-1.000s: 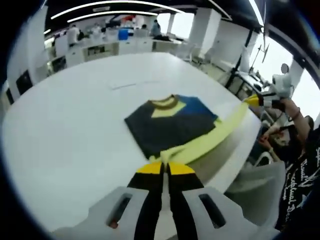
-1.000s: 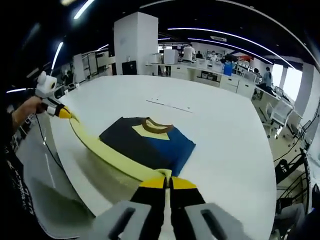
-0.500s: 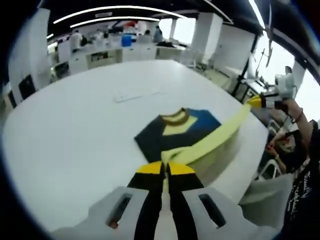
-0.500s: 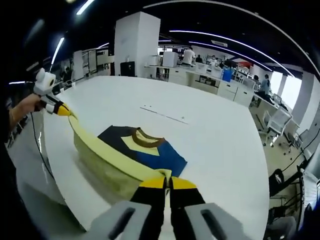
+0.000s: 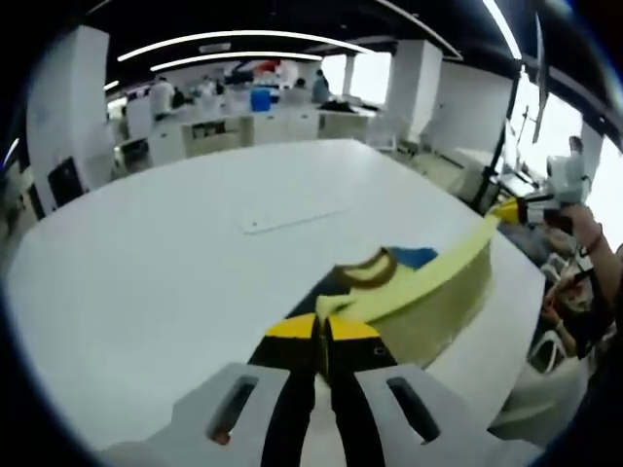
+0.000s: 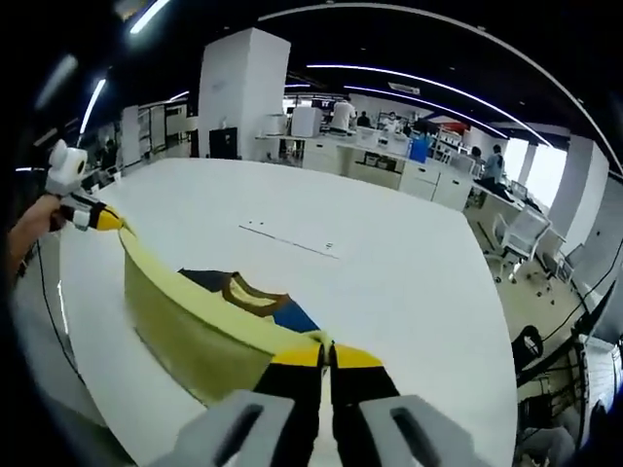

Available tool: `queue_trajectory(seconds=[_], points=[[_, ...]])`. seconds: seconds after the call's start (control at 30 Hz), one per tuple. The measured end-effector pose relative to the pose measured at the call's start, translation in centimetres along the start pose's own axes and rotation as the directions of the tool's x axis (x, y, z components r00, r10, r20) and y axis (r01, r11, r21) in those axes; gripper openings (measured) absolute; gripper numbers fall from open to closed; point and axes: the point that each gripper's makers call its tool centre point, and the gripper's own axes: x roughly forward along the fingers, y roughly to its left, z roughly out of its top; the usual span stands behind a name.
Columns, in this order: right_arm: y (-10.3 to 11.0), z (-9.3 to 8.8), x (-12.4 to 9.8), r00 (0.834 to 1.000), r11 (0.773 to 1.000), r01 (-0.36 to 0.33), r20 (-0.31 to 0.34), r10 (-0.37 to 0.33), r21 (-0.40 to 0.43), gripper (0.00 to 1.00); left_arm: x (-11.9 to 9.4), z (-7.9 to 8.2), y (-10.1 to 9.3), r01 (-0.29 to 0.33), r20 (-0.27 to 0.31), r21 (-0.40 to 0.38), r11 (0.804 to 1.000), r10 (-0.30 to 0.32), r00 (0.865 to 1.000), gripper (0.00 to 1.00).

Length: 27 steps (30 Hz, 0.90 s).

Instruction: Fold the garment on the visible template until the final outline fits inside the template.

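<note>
You have lifted the yellow hem of the garment (image 5: 419,292) higher over the last second, so it now stands as a tall taut sheet between your two grippers and hides much of the dark and blue body beyond it. Your left gripper (image 5: 322,329) is clamped on one end of that hem right at its tips, and your right gripper (image 6: 328,352) pinches the other end the same way. In the right gripper view the brown collar (image 6: 252,292) lies just past the raised fold, flat on the white table (image 6: 409,263). This reads as the bottom-up fold being in mid-carry, not yet laid down. Faint template marks (image 6: 292,240) sit farther ahead. No containers are present.
</note>
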Motion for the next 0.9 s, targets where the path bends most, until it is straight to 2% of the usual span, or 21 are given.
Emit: queue_trajectory(seconds=[0.13, 0.3, 0.37, 0.43, 0.5, 0.6, 0.73, 0.9], points=[[-0.6, 0.3, 1.7, 1.000, 1.000, 0.002, -0.005, -0.002, 0.010, 0.00, 1.5, 0.4, 0.9, -0.004, -0.006, -0.015, 1.000, 0.004, 1.000, 0.00], [-1.3, -0.1, 4.2, 0.999, 1.000, 0.010, -0.034, -0.009, 0.022, 0.00, 3.9, 0.5, 1.6, -0.016, -0.021, -0.019, 1.000, 0.016, 1.000, 0.00], [-1.6, -0.5, 5.4, 0.999, 0.999, 0.016, -0.051, -0.014, 0.030, 0.00, 4.8, -0.1, 1.9, -0.023, -0.054, -0.003, 1.000, 0.022, 0.998, 0.00], [-1.7, -0.6, 6.4, 0.998, 0.999, 0.017, -0.056, -0.015, 0.031, 0.00, 5.5, -0.2, 2.1, -0.037, -0.053, 0.006, 0.999, 0.037, 0.998, 0.00], [-1.7, -0.9, 7.3, 0.998, 0.999, 0.017, -0.068, -0.014, 0.036, 0.00, 6.0, -0.5, 2.6, -0.057, -0.059, -0.017, 0.998, 0.056, 0.997, 0.00], [-1.8, -1.3, 8.7, 0.996, 0.999, 0.012, -0.088, -0.008, 0.045, 0.00, 7.3, -1.0, 3.0, -0.059, -0.059, -0.011, 0.998, 0.058, 0.997, 0.00], [-1.8, -2.1, 10.2, 0.993, 0.998, 0.001, -0.118, 0.006, 0.058, 0.00, 8.8, -2.4, 3.7, -0.068, -0.073, -0.026, 0.997, 0.066, 0.995, 0.00], [-1.8, -3.5, 11.8, 0.988, 0.998, 0.003, -0.153, 0.007, 0.064, 0.00, 10.5, -3.9, 4.1, -0.059, -0.118, -0.035, 0.998, 0.054, 0.992, 0.00]])
